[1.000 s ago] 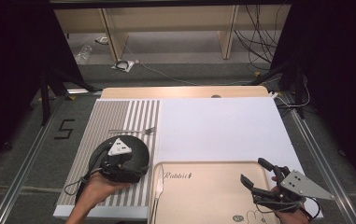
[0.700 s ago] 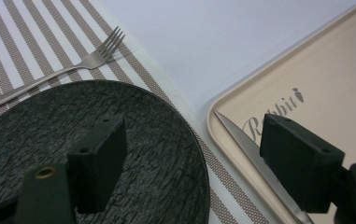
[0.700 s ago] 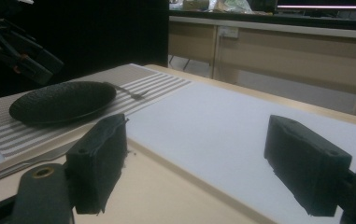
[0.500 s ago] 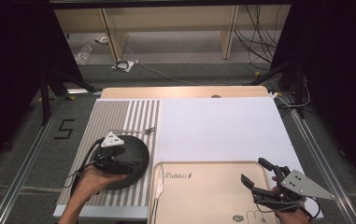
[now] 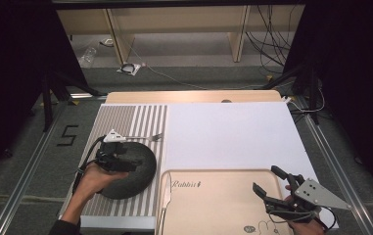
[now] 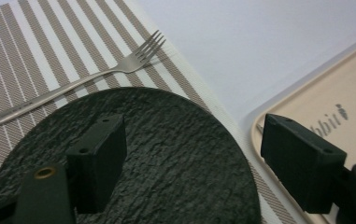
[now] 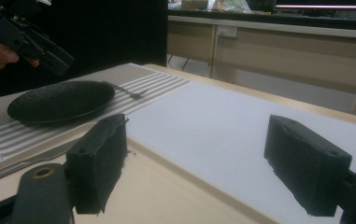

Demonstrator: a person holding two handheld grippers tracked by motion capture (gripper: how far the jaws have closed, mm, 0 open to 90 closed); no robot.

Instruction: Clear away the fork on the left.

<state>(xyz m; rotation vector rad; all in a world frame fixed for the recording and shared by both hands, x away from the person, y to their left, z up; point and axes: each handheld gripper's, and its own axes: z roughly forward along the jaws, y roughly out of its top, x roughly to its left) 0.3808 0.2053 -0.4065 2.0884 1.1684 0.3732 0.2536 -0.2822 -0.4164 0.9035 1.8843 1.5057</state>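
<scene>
From my seat, the white sheet (image 5: 228, 134) is bare, so either gripper can pass freely from 12 to 2 o'clock of the black plate (image 5: 135, 174). At the plate's 12 o'clock the fork (image 5: 142, 138) lies across the striped mat (image 5: 125, 117), just beside the rim. At its 3 o'clock the knife (image 5: 165, 200) and the tray (image 5: 213, 196) edge block the way.

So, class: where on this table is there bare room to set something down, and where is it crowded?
The white sheet, between the striped mat and the table's right edge, is bare. The tray is bare mid-way. Crowded: the mat's near end, with the black plate, fork and left gripper.
</scene>
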